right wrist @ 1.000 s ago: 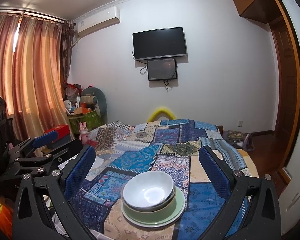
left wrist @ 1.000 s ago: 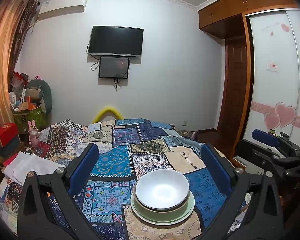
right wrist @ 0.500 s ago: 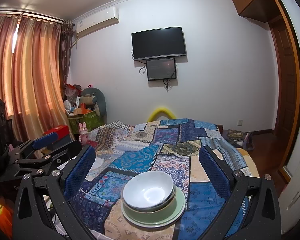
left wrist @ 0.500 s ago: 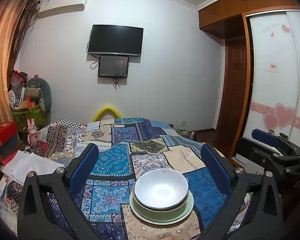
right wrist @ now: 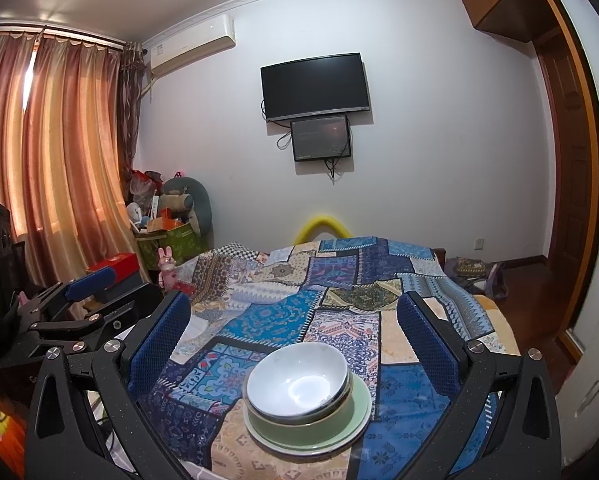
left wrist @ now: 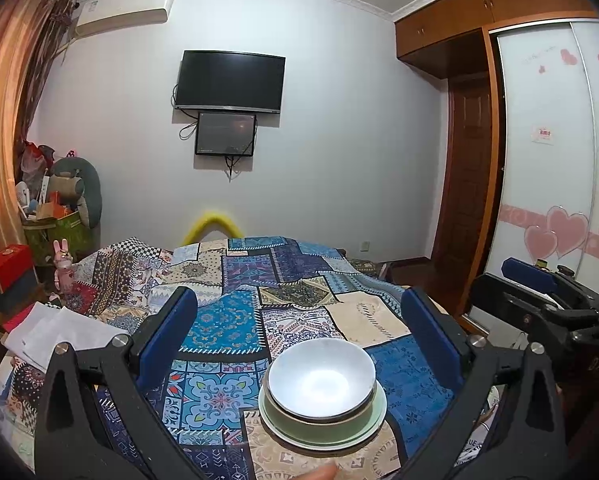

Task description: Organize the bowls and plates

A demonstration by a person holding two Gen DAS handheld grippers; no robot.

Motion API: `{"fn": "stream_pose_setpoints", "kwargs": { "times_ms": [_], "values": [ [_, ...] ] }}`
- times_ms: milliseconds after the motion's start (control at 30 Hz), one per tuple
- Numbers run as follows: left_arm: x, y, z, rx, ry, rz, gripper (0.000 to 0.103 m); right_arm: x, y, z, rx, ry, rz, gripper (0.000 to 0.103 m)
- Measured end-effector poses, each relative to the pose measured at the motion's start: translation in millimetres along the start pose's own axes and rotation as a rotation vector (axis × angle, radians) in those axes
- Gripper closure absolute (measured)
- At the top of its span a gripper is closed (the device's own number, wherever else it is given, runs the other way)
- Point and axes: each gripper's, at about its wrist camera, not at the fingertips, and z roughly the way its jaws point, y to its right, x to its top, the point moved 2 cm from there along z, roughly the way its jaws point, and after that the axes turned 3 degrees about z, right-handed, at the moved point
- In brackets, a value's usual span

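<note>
Patchwork cloth (left wrist: 235, 320) in blues and creams covers the surface in front of you, with a dark TV (left wrist: 230, 80) on the far wall and curtains (right wrist: 59, 160) off to the left. Right at the near edge sits your stack: a white bowl (left wrist: 321, 382) nested in a green bowl (left wrist: 319, 426), both resting on a pale green plate (left wrist: 375, 408). In the right wrist view the same white bowl (right wrist: 297, 384) sits centred between the pads.

Your left gripper (left wrist: 311, 336) hangs above the stack, jaws spread wide, nothing between them. Your right gripper (right wrist: 295, 336) matches it, fingers well apart and empty, and you can see each tool at the edge of the other's view.

Everything looks piled already, so the job seems close to finished.

If you do lift anything, treat it as glazed ceramic: stiff, smooth, probably slippery, and breakable if dropped. Pinch the white bowl across its rim wall, one pad inside and one outside, rather than squeezing the whole width. That plate likely carries the weight of both bowls, so lifting by its thin lip could tip the pile. Soft cloth beneath may also let things shift.
</note>
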Motion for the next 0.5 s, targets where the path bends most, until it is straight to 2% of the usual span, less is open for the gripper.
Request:
{"fn": "stream_pose_setpoints", "kwargs": {
  "times_ms": [500],
  "values": [
    [-1.6, -2.9, 3.8, -0.026, -0.025, -0.030, 0.000, -1.4, -1.7, -0.5, 0.001, -0.005, -0.004, 0.000]
  ]
}}
